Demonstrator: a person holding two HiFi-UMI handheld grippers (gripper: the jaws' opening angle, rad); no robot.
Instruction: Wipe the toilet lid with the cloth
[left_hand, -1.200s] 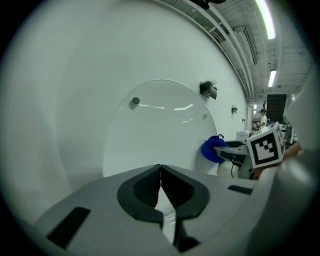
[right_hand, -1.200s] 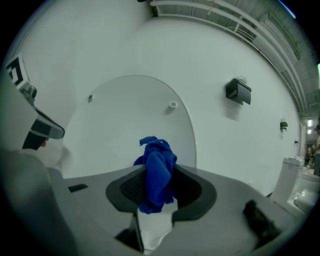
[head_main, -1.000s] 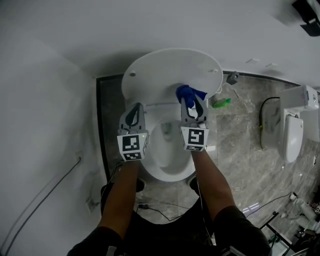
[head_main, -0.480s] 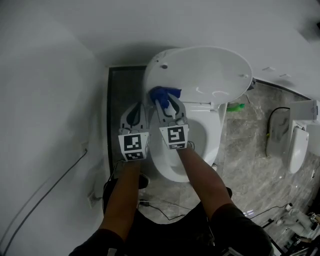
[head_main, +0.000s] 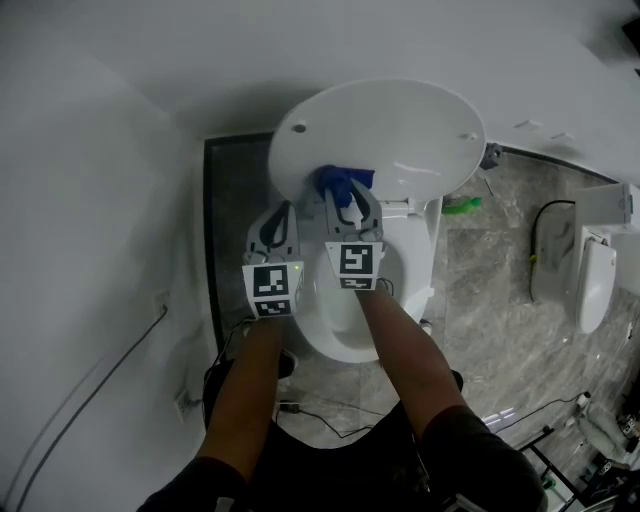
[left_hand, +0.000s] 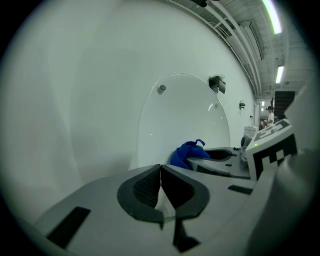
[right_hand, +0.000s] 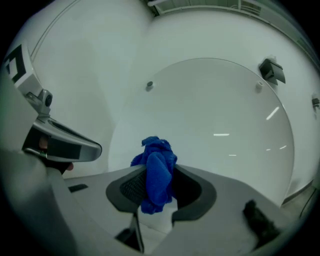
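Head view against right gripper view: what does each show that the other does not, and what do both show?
Only the head view: the toilet bowl, the person's forearms and a green object on the floor. Only the right gripper view: how the right gripper's jaws pinch the blue cloth. Both: the raised white lid and the cloth.

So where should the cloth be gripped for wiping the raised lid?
As the right gripper has it: pinch the cloth at its bunched middle, coming from the front, facing the upright lid. The cloth is soft and wadded, so a tuft pokes out ahead of the gripper and would probably meet the lid first.
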